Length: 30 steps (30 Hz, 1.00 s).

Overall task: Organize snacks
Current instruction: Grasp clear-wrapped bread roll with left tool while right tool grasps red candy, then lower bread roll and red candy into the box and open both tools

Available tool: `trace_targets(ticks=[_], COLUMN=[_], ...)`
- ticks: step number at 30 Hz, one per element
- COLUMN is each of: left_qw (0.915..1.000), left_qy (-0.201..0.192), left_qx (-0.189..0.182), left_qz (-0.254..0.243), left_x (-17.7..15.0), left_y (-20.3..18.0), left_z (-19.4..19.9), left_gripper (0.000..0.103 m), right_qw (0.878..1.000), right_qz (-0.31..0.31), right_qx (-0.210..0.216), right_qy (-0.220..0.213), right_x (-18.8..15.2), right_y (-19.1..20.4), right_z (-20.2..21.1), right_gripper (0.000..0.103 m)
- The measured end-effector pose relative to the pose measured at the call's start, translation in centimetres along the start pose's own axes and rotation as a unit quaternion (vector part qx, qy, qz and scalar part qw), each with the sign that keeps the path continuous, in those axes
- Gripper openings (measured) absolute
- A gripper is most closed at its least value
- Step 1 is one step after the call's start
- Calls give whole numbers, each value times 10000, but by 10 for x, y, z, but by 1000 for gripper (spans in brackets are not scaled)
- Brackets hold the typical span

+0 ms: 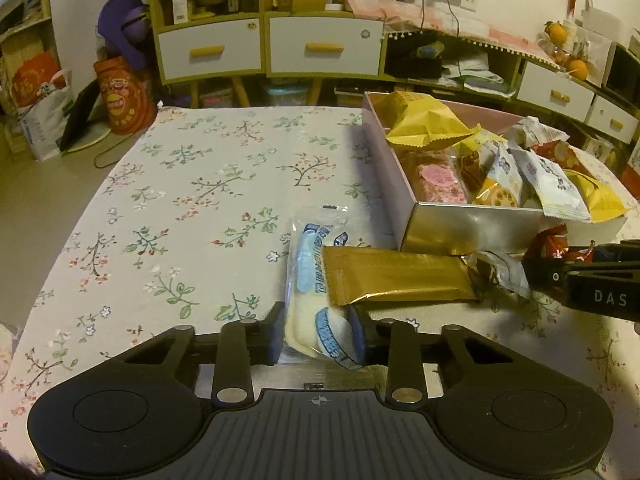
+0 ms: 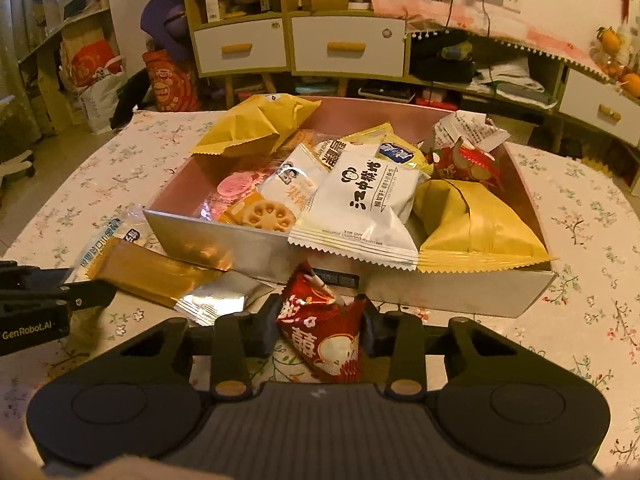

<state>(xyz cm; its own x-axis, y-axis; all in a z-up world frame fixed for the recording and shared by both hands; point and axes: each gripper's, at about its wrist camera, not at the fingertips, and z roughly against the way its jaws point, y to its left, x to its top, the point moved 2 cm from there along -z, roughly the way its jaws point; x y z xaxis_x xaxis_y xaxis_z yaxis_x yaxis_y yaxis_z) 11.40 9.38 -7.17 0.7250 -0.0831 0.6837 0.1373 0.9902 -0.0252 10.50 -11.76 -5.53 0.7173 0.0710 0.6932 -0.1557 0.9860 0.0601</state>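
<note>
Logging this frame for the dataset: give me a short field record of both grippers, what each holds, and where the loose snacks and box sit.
left gripper: jaws shut on white-and-blue packet, low over the table
right gripper: jaws shut on red packet, just in front of the box
box: open, on floral tablecloth, piled with packets
gold bar packet: outside the box, lying across the white-and-blue packet
silver wrapper: outside the box, beside the gold bar packet's end
</note>
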Motion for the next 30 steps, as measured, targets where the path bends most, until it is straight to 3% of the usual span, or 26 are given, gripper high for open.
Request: trace_targets(ticks=[11,30], left_qw=[10000,9982], left_qy=[14,-248], left_qx=[-26,-94], left_qz=[89,535], left_x=[2,15], left_y=[6,18], left_z=[14,43], left_gripper=[17,15], right_qw=[9999,9991], right_qz=[-114,-180], right_qx=[20,338], right_qy=[73,-170], right_x=[0,9], right_y=[-4,-9], right_z=[8,35], right_gripper=[35,35])
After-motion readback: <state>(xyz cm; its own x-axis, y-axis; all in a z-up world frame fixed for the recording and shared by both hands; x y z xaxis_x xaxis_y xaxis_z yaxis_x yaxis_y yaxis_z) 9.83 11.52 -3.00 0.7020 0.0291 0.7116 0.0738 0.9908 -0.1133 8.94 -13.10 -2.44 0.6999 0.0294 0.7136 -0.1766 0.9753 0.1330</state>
